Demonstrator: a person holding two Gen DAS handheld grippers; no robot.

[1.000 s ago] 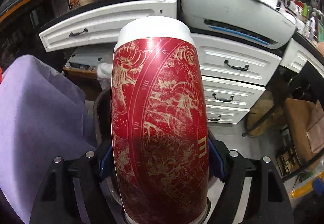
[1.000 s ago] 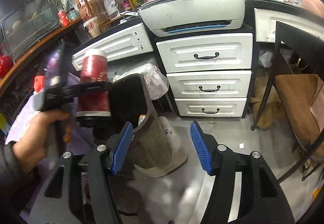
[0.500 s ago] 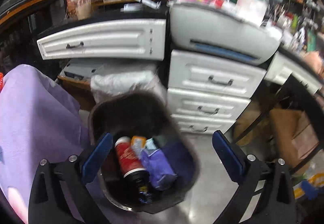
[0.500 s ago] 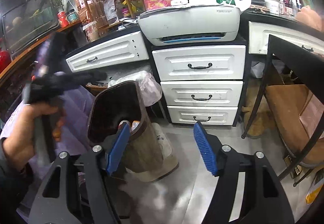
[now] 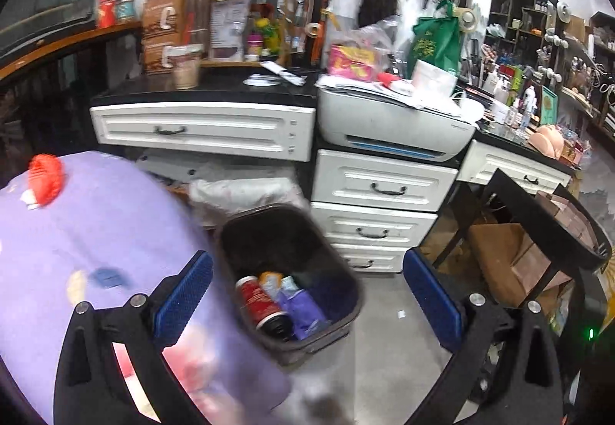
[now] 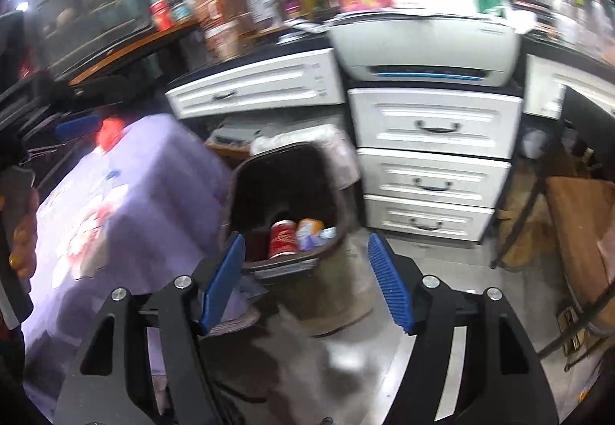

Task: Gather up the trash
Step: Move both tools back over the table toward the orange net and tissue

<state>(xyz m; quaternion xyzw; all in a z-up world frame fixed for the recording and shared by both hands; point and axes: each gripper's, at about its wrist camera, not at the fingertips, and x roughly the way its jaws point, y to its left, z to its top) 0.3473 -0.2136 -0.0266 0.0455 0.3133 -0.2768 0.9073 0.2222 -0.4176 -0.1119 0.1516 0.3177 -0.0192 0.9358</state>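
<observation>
Left wrist: the left tongs (image 5: 307, 294), jaws just opened wide and empty, hung above the trash bin (image 5: 348, 313) holding the red can (image 5: 261, 304); lifting clear suited best. Right wrist: the right tongs (image 6: 307, 281) stood part-open, empty, near the bin's rim.
</observation>
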